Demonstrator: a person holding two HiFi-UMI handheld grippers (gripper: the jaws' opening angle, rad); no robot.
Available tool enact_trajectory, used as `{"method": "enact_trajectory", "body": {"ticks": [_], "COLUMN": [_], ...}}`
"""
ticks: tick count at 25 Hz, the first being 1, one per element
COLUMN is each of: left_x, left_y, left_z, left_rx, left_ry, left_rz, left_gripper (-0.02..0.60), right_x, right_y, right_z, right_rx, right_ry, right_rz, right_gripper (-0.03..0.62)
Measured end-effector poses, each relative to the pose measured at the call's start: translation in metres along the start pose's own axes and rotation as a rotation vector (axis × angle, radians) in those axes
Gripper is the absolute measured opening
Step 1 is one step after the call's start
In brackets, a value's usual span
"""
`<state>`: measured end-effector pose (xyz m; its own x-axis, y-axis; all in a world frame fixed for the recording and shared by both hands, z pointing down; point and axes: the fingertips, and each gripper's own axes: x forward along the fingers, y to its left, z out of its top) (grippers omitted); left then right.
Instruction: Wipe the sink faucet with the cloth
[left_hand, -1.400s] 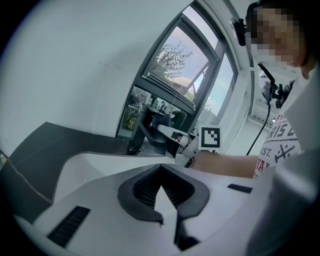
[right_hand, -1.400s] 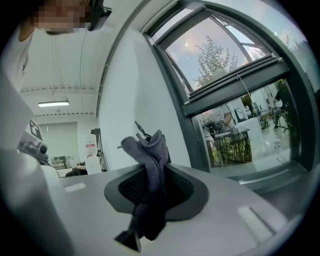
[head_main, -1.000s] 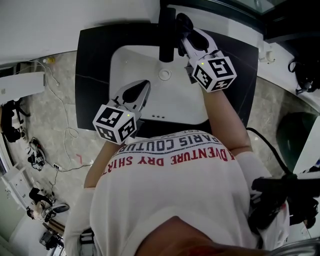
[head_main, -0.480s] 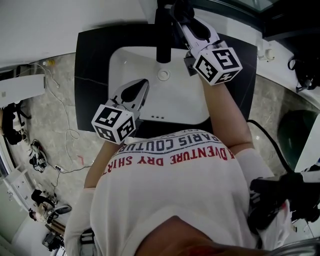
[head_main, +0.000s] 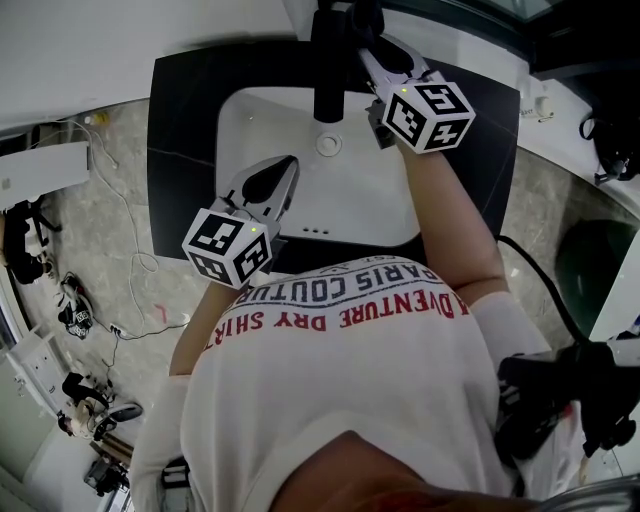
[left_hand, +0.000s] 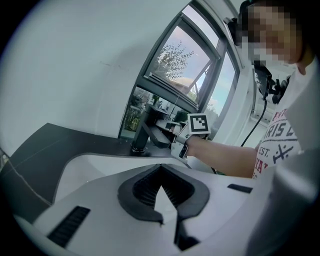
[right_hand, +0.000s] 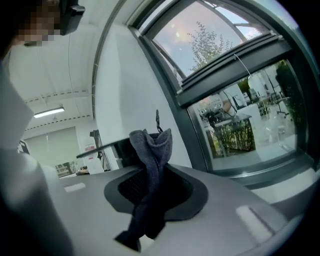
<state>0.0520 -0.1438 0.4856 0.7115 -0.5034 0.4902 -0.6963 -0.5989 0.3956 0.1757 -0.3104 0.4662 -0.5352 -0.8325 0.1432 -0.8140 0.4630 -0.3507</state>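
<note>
The right hand-held gripper (right_hand: 156, 169) is clamped on a dark grey cloth (right_hand: 150, 150). The cloth runs up between the 2 jaws as a twisted strip, and a folded end sticks out past their tips. In the head view this gripper reaches over the far edge of the white sink (head_main: 250, 130), with its tips just to the right of the black faucet (head_main: 328, 70). The cloth shows there only as a dark lump beside the faucet's upper part, and I cannot tell whether the 2 touch. In the left gripper view the right gripper sits close against the faucet's side, and the person's bare forearm (left_hand: 225, 156) stretches in from the right.

The left hand-held gripper (left_hand: 163, 166) has its jaws together at the tips, with nothing between them. It hangs over the near left part of the sink, well apart from the faucet, and points toward the far edge.

The sink is set into a black tabletop (head_main: 185, 130). Its round drain (head_main: 328, 144) lies just in front of the faucet's base, between the 2 grippers. The faucet stands upright at the back of the sink. Behind it is a window (right_hand: 225, 75) with a dark frame, and a tree shows through the glass.
</note>
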Motion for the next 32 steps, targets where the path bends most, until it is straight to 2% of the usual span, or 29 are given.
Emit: {"method": "enact_trajectory", "body": {"ticks": [7,12,16,18,23,26,29,32], "left_x": [-0.001,-0.006,-0.014,-0.019,-0.044,-0.068,-0.085,-0.101], "left_y": [0.003,0.006,0.008,0.003,-0.015,-0.026,-0.042,-0.063], "left_z": [-0.003,-0.003,-0.005,-0.002,0.023,0.04,0.058,0.065], "left_rx": [-0.021,-0.027,-0.035,-0.031,-0.003,0.028,0.072,0.103], "left_ry": [-0.009,-0.019,-0.04,-0.053,-0.11,-0.157,-0.211,-0.231], "left_rz": [0.002,0.011,0.019,0.008,-0.038,-0.063,-0.114,-0.172], "left_gripper": [0.002,0.002,0.002,0.002,0.002,0.002,0.002,0.002], "right_x": [0.012,0.015,0.015,0.012,-0.032,-0.074,-0.114,-0.153], "right_y": [-0.018,-0.027,-0.027,-0.026,0.005,0.049,0.108,0.161], "right_z": [-0.057,-0.077,-0.086,-0.08,-0.037,-0.005,0.03,0.037], "right_rx": [0.042,0.068,0.092,0.09,-0.02,-0.055,-0.122,-0.155], "right_ry": [0.226,0.33,0.364,0.343,0.211,0.137,0.05,0.022], "right_rz": [-0.099,-0.148,-0.157,-0.149,-0.164,-0.138,-0.056,-0.007], "right_gripper": [0.076,0.077,0.077,0.077,0.077,0.077,0.077,0.077]}}
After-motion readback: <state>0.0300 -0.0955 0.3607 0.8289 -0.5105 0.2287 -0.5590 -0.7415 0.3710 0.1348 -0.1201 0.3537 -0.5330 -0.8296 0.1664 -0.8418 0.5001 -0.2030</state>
